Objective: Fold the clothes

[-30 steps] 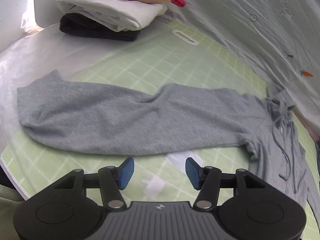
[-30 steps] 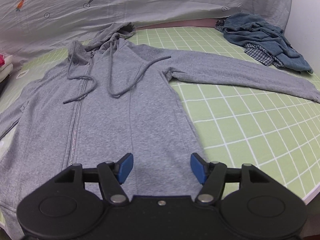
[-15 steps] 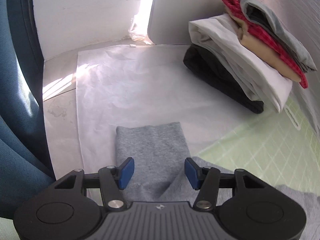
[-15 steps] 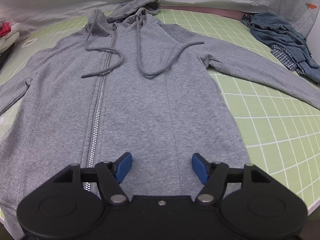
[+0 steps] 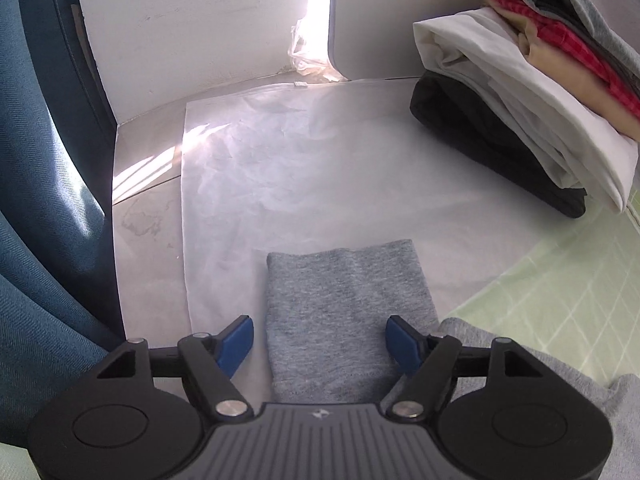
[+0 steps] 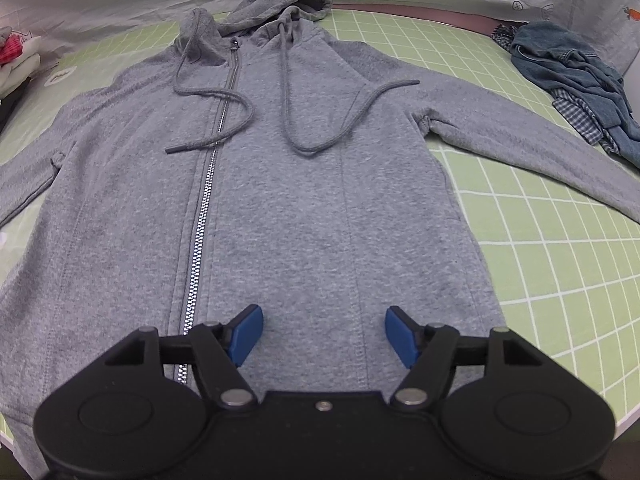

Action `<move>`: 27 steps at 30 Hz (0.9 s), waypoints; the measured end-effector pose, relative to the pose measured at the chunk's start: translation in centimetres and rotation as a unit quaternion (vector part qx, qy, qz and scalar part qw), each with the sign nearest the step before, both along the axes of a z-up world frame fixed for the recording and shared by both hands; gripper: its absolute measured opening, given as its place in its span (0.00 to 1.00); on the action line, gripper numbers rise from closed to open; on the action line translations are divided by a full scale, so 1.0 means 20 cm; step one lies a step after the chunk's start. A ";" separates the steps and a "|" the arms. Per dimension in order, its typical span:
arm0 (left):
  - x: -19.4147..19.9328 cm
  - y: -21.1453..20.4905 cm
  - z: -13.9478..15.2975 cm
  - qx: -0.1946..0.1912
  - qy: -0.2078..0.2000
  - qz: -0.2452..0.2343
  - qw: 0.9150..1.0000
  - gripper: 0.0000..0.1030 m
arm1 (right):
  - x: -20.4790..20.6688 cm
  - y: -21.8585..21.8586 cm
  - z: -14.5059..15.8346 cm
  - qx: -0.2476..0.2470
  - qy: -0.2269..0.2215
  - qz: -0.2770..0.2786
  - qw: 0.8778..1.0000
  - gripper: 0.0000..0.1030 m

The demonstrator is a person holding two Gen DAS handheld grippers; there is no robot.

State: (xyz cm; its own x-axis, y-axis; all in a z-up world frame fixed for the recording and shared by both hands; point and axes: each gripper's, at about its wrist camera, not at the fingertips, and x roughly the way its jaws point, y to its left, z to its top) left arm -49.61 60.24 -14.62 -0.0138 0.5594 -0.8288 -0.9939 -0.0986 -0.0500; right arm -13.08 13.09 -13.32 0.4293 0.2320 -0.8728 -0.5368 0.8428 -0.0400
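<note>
Left gripper (image 5: 320, 340) hovers low, fingers wide, straddling the sleeve cuff (image 5: 344, 304) of the grey zip-up cotton hoodie (image 6: 280, 200). Right gripper (image 6: 322, 334), fingers wide, hovers over its hem on the green gridded mat (image 6: 560, 260).

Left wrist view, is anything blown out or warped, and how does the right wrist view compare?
Left wrist view: sunlight through the wall gap blows out, with glare on the white sheet. Right wrist view: even light, but fisheye bends the green grid mat.

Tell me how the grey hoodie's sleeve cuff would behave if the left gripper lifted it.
The sleeve cuff lies flat like soft knit, so it would probably droop from the left gripper. The hoodie likely drags after it, and its loose drawstrings may slide.
</note>
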 end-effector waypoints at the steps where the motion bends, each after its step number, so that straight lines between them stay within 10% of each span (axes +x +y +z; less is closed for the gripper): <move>1: 0.01 0.00 -0.01 -0.001 0.006 -0.001 1.000 0.76 | 0.00 0.00 0.00 0.000 0.000 0.000 1.000 0.67; 7: 0.02 -0.02 -0.03 0.011 0.021 -0.006 1.000 0.70 | 0.00 -0.01 0.00 0.004 0.001 0.000 1.000 0.67; 11: 0.02 -0.05 -0.01 0.033 0.011 -0.016 0.999 0.17 | 0.00 -0.01 0.00 0.006 0.001 -0.004 1.000 0.67; 21: -0.19 -0.16 0.15 0.094 0.029 0.086 0.991 0.12 | -0.01 -0.01 -0.01 0.009 -0.001 -0.011 1.000 0.67; 27: -0.21 -0.21 0.10 0.065 0.035 0.090 0.993 0.12 | 0.00 -0.02 -0.02 0.016 -0.001 -0.014 1.000 0.68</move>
State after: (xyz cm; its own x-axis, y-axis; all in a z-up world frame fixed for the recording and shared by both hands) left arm -53.74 56.09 -12.65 -0.1788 0.6447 -0.7432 -0.9621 -0.2727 -0.0051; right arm -13.16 12.60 -13.65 0.4375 0.2472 -0.8646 -0.5131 0.8582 -0.0143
